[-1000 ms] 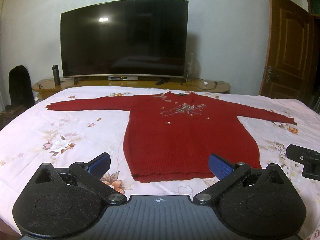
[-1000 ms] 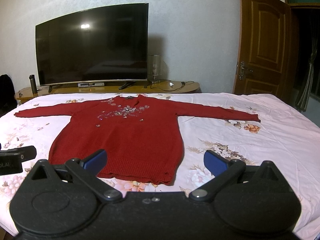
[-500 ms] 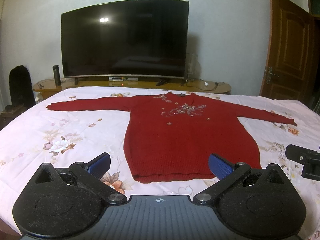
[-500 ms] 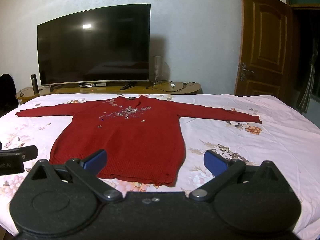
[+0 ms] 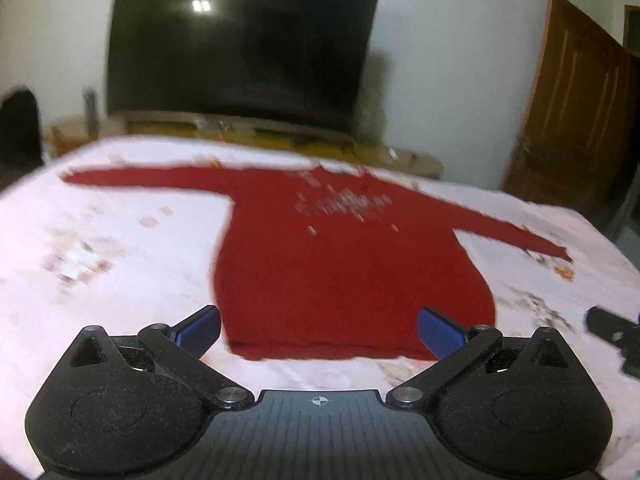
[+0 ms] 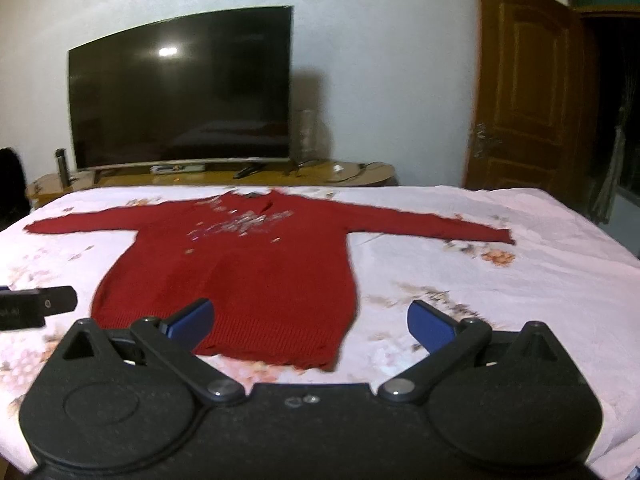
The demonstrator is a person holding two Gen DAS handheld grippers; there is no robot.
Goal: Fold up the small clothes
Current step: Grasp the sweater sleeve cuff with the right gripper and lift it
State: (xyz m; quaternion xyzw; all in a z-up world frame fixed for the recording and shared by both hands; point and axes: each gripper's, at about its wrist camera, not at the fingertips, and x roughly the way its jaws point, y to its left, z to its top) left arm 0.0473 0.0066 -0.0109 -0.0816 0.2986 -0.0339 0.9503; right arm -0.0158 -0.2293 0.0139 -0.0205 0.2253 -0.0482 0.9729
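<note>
A red knit sweater [image 5: 344,272] [image 6: 248,268] with sparkly chest decoration lies flat, front up, on the bed, both sleeves spread out sideways and its hem nearest me. My left gripper [image 5: 320,330] hovers open just before the hem, nothing between its blue pads. In the right wrist view my right gripper [image 6: 310,320] is open too, above the hem's right corner. Each view shows the tip of the other gripper at its edge: the right gripper [image 5: 616,340] and the left gripper [image 6: 36,304]. The left wrist view is blurred by motion.
The bed [image 6: 540,280] has a pink floral sheet with bare room on both sides of the sweater. Behind it stand a low wooden TV stand [image 6: 224,176] and a large dark TV [image 6: 180,92]. A brown door [image 6: 528,92] is at the right.
Both grippers have moved forward toward the sweater's hem, and the left one has tilted and swung, blurring its view. Both stay open and the sweater has not moved.
</note>
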